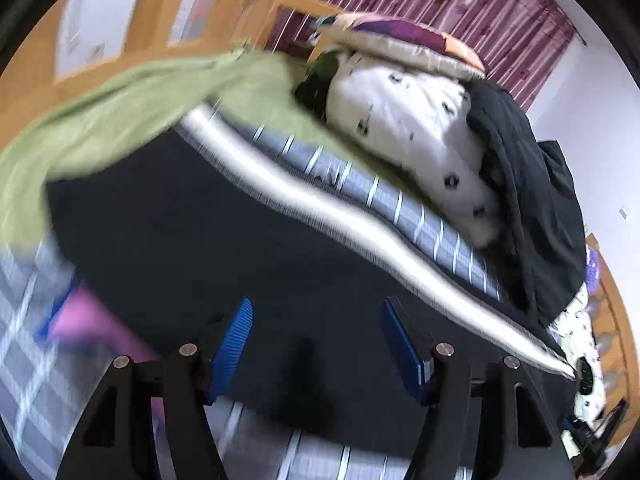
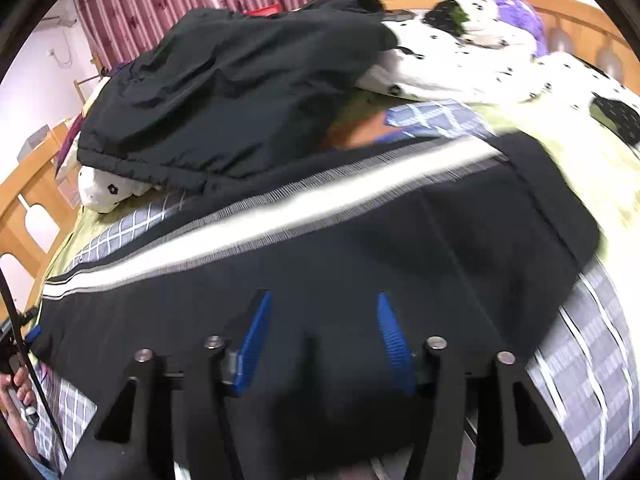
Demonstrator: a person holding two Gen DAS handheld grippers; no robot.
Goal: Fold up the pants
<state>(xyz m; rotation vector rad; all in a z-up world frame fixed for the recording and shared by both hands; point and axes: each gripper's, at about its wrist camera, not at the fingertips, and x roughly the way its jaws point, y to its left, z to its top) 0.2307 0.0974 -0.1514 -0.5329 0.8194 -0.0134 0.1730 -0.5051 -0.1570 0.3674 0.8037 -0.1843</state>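
Observation:
The dark pants (image 1: 200, 220) with a white side stripe (image 1: 320, 204) lie spread across the grey plaid bed sheet (image 1: 28, 360). In the left wrist view my left gripper (image 1: 316, 308) hovers low over the dark cloth, its blue pads (image 1: 232, 352) standing apart and pressing on nothing. The right wrist view shows the same pants (image 2: 360, 248) and stripe (image 2: 280, 208) running left to right. My right gripper (image 2: 323, 298) is open just above them, blue pads (image 2: 394, 344) well apart, with the cloth lying loose beneath.
Behind the pants are a black jacket (image 2: 240, 92), a white spotted quilt (image 2: 460, 68), a green blanket (image 1: 120, 112) and a purple plush (image 2: 516, 12). A wooden bed frame (image 1: 160, 20) rings the bed. A hand (image 2: 16, 392) shows at lower left.

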